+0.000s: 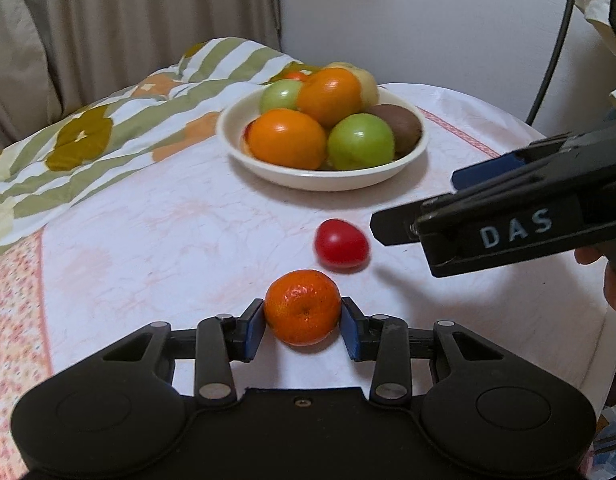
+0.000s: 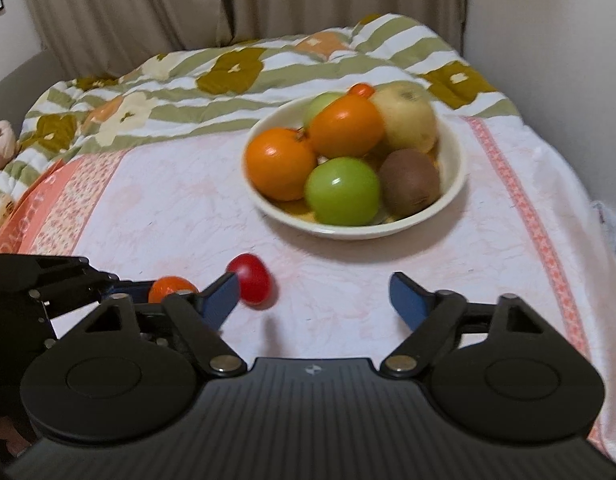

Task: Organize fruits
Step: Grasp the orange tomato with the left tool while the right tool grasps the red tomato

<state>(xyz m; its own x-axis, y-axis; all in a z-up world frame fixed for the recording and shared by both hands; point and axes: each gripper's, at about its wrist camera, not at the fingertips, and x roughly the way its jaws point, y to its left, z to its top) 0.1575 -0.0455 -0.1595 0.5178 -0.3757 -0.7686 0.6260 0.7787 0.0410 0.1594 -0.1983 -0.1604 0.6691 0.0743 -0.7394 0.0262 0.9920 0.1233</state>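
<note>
A small mandarin (image 1: pixel 302 306) sits on the pink tablecloth between the blue pads of my left gripper (image 1: pixel 302 322), which touch its sides. It also shows in the right wrist view (image 2: pixel 169 287). A red tomato-like fruit (image 1: pixel 341 244) lies just beyond it, also in the right wrist view (image 2: pixel 253 280). A cream bowl (image 1: pixel 267 168) holds oranges, green apples, a kiwi and a yellow fruit; it also shows in the right wrist view (image 2: pixel 454 196). My right gripper (image 2: pixel 314 294) is open and empty, its left finger near the red fruit; it shows from the side in the left wrist view (image 1: pixel 412 204).
A striped floral quilt (image 2: pixel 227 76) lies bunched behind the bowl. Beige curtains (image 2: pixel 147 8) and a white wall (image 1: pixel 428 20) stand behind. The table's edge (image 2: pixel 596 240) drops off at the right.
</note>
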